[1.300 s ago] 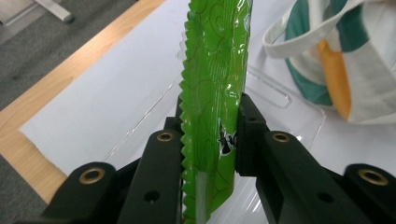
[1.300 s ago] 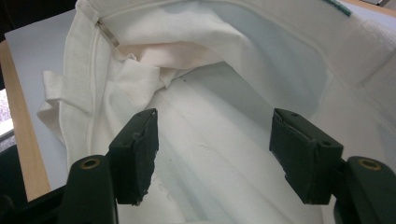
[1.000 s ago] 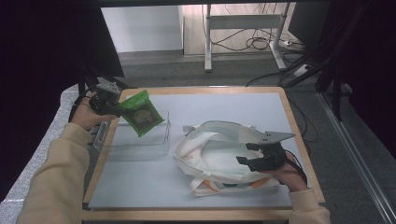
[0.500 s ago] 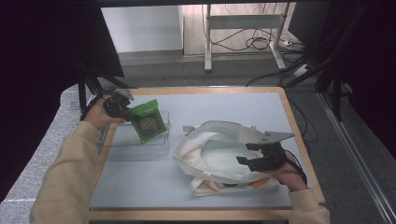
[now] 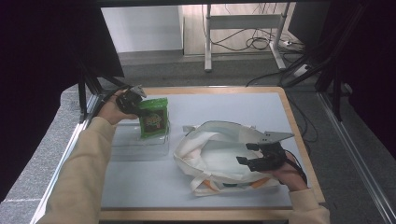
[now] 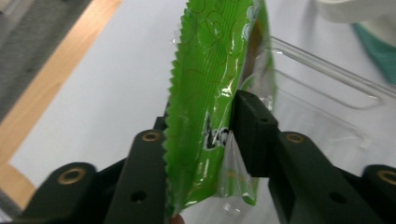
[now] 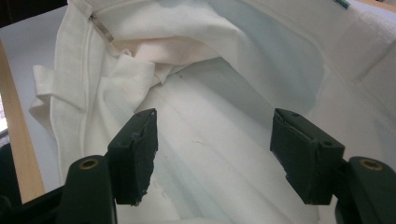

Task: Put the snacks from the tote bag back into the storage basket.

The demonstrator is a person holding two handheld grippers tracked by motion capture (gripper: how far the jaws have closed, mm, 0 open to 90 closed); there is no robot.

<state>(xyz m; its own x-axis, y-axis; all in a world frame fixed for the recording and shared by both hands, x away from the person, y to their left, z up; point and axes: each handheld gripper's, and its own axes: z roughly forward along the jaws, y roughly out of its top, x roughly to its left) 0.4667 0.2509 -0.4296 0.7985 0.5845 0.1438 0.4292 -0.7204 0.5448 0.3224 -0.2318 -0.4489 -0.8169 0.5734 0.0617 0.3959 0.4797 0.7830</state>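
The green snack packet (image 5: 153,117) is a glossy foil pouch with a zigzag-cut edge and a printed picture on its front. It stands upright on its short edge in the clear plastic tray (image 5: 140,145), at the tray's far end. The tray is shallow and see-through and lies flat just left of the white cloth bag (image 5: 219,156). The bag is a soft canvas tote, lying slumped with its mouth gaping open and its straps loose around it.

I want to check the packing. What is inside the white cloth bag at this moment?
The white cloth bag lies open on the table. Its mouth shows bare white lining, with the right gripper open over it. Its folded bottom is covered, so anything there cannot be seen.
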